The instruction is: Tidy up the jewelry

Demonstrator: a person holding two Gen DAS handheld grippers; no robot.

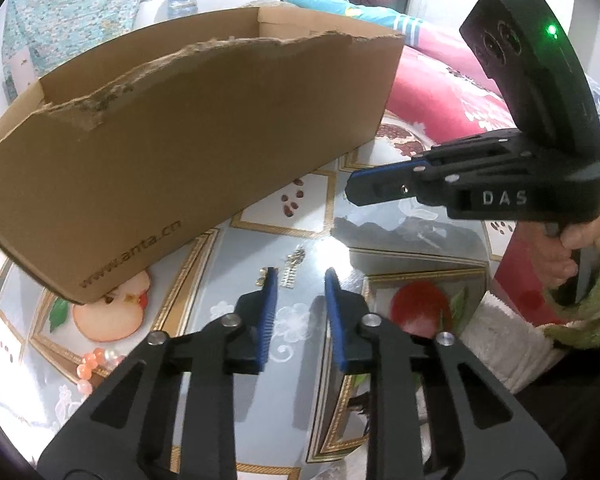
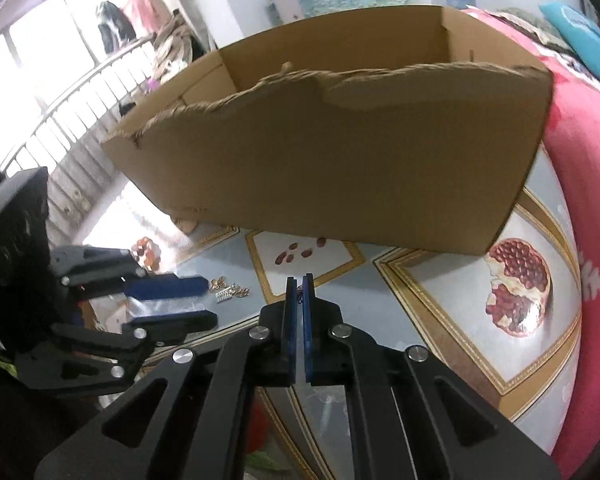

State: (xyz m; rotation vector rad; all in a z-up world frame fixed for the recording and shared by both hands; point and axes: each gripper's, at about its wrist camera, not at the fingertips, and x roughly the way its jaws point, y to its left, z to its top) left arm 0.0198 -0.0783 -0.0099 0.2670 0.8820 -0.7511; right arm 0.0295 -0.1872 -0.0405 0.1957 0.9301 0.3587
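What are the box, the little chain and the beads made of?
Box: brown corrugated cardboard, matt; its torn top edge shows ragged fibres.
Chain: looks like shiny gold-toned metal, glinting on the table; too small to be sure.
Beads: glossy orange and pearly white, perhaps plastic or glass.

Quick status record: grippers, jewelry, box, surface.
left gripper: open, jaws empty, low over the table
right gripper: shut, a thin dark bit showing between its tips; cannot tell what
gold jewelry: small pile on the table, just ahead of the left gripper
beads: orange and white, at table edge
box: cardboard, open top, torn rim
table: fruit-print cover
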